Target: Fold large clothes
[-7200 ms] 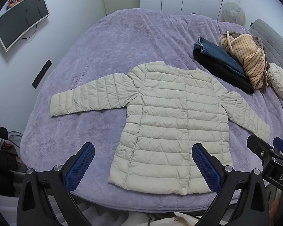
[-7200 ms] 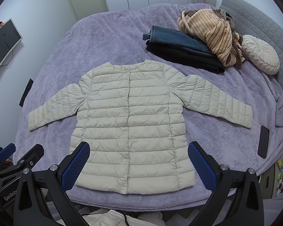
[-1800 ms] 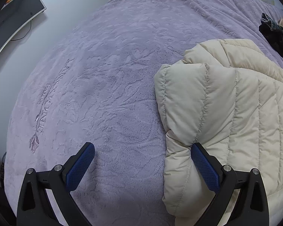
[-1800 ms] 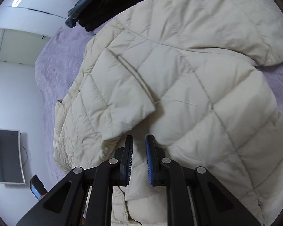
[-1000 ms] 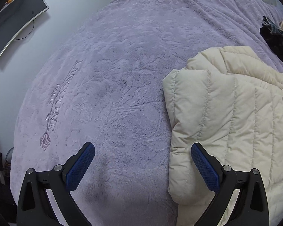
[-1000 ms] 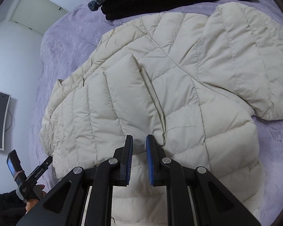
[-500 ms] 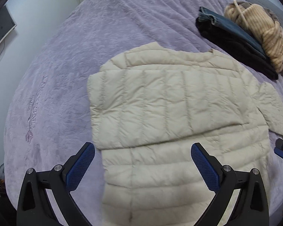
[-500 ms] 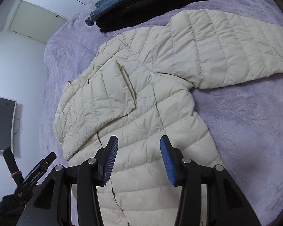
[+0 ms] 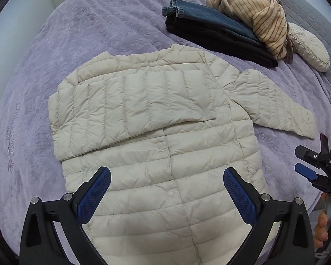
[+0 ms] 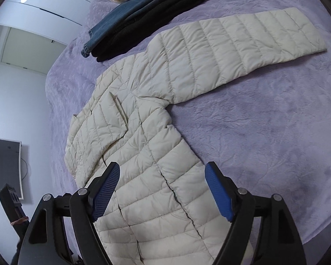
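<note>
Folding is sitting at an early stage, by my reading: the jacket [image 9: 165, 145] is lying face up on the bed [image 9: 99, 22], with one sleeve [image 9: 130, 101] lying flat across the chest while the other sleeve [image 10: 227, 50] is stretching out over the cover, clear of the body. That second sleeve is waiting to be brought in, and the body is waiting to be doubled over, so most of the work seems to be ahead. The left gripper [image 9: 166, 195] is hovering above the lower half of the jacket with its jaws spread wide, gripping nothing and touching nothing that I can see. The right gripper [image 10: 163, 191] is hanging over the jacket's side near the hem, jaws also parted wide and empty. A stack of folded clothes [image 9: 214, 31] is resting at the far side of the bed, well apart from the jacket, with a cushion [image 9: 309, 50] just beside it.
</note>
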Demonstrator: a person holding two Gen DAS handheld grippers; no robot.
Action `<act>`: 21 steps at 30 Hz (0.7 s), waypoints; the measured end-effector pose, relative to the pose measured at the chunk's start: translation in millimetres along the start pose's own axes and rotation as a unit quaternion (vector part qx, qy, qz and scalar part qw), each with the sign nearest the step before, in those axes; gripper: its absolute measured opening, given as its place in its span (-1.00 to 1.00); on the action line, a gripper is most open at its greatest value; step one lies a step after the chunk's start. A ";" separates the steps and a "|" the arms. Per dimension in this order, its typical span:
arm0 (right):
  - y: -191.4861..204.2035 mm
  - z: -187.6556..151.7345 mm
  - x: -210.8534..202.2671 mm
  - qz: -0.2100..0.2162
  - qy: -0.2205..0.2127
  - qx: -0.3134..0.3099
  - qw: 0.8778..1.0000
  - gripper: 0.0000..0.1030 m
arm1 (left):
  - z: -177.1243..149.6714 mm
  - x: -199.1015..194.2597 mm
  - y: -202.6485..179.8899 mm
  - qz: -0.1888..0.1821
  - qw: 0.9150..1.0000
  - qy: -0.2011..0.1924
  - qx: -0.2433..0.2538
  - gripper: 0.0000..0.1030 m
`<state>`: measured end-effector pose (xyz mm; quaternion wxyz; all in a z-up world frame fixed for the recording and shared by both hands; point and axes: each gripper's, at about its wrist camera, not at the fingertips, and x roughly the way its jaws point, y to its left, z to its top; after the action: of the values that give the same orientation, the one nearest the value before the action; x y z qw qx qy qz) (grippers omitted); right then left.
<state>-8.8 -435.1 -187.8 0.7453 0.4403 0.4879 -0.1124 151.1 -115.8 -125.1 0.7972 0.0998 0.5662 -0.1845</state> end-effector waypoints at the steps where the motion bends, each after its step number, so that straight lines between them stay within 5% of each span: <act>1: -4.8 1.2 -3.0 0.000 -0.005 0.007 1.000 0.60 | 1.1 -0.1 -5.8 0.000 1.000 0.001 0.004 0.98; 7: -39.4 10.0 -17.9 0.013 -0.022 0.043 0.999 0.66 | 2.4 7.5 -34.2 -0.007 0.999 0.022 0.027 0.98; 9: -49.6 13.1 -17.7 0.012 -0.017 0.051 0.998 0.99 | 3.4 7.7 -43.8 -0.005 0.999 0.022 0.034 0.98; 21: -121.1 50.3 -23.2 0.003 -0.044 0.135 0.990 1.00 | 13.6 21.9 -84.2 -0.010 0.999 0.036 0.037 0.98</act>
<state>-61.1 -550.8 -228.0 0.7000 0.5332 0.4338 -0.1937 134.9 -201.6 -136.9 0.7701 0.1301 0.5882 -0.2100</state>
